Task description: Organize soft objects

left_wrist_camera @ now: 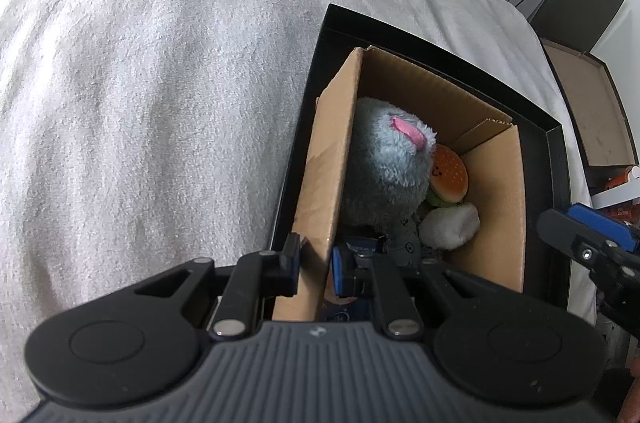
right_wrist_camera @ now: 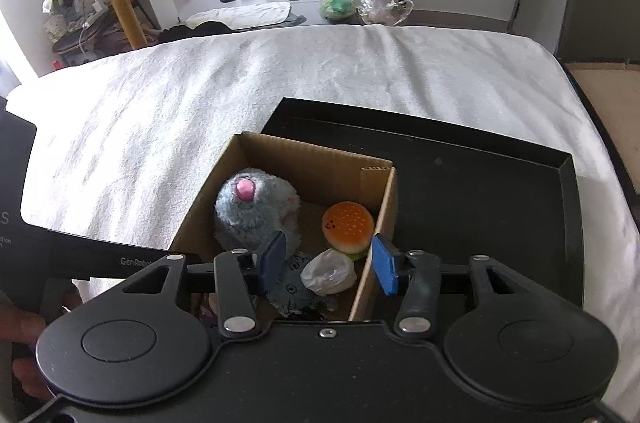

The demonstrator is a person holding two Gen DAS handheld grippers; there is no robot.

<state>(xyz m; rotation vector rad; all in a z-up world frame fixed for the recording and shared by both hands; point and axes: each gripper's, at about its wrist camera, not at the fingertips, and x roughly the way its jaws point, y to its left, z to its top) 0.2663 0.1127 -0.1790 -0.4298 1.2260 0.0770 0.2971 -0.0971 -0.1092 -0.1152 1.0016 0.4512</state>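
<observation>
Left wrist: left claw (left_wrist_camera: 316,263) pinching cardboard box (left_wrist_camera: 326,175) wall.

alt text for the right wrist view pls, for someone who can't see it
An open right gripper hovers over a cardboard box holding a grey plush toy, a burger plush, and a white soft lump. The box sits in a black tray on a white towel-covered surface.

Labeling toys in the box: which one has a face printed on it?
The burger toy: orange bun with a small smiley face. The grey plush shows only a pink patch; the white toy is plain.
</observation>
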